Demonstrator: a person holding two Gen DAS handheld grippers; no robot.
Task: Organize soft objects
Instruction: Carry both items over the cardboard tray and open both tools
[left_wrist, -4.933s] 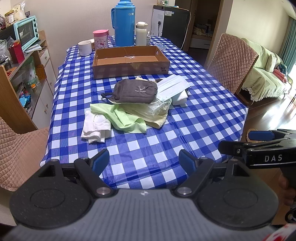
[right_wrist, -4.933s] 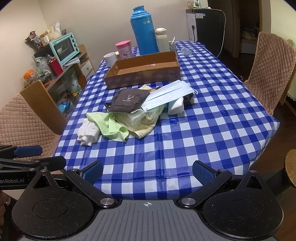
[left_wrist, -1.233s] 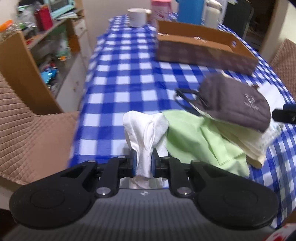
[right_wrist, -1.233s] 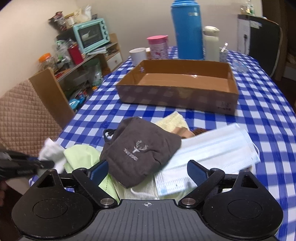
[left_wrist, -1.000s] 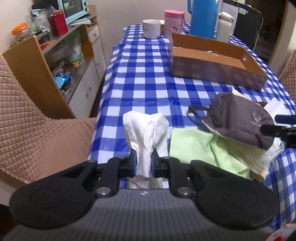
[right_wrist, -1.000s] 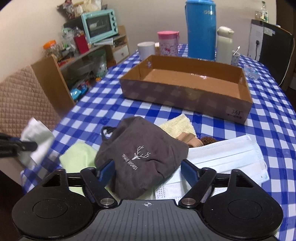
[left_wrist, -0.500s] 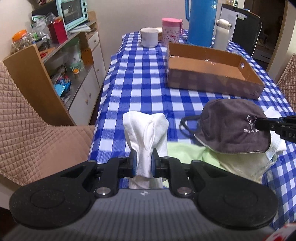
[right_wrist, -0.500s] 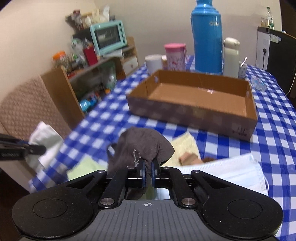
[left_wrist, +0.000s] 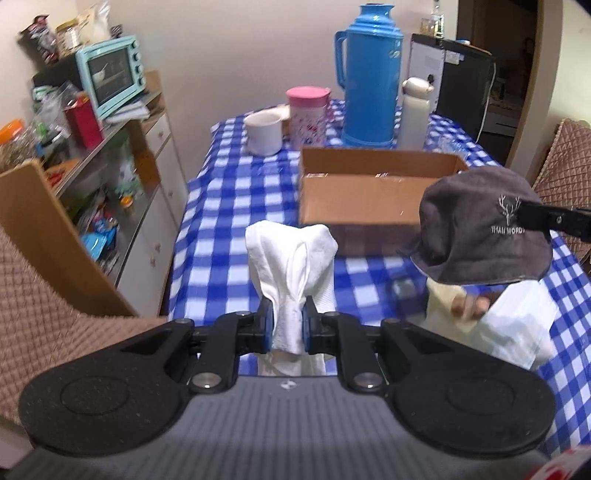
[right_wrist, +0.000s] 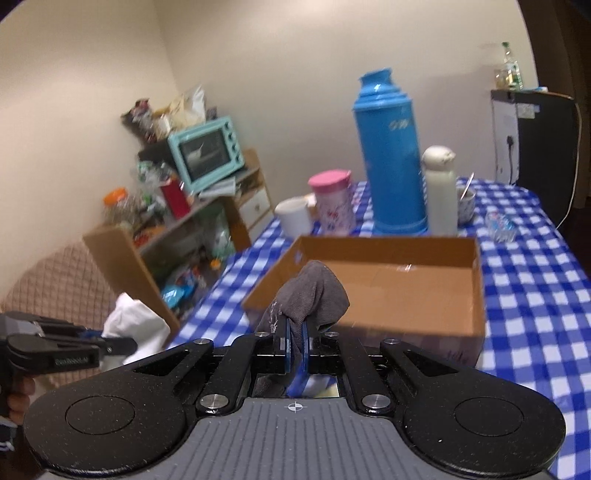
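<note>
The left gripper (left_wrist: 288, 326) pinches a white cloth (left_wrist: 291, 266) above the table's (left_wrist: 229, 206) near edge; the right gripper (right_wrist: 294, 345), jaws clamped, holds a grey pouch (right_wrist: 310, 295) before the cardboard box (right_wrist: 384, 291).

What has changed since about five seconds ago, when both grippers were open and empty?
The left gripper took the white cloth off the table; the right gripper closed on the grey mask and lifted it off the pile. Both now hang in the air short of the box. The box, thermos and cups have not moved.
</note>
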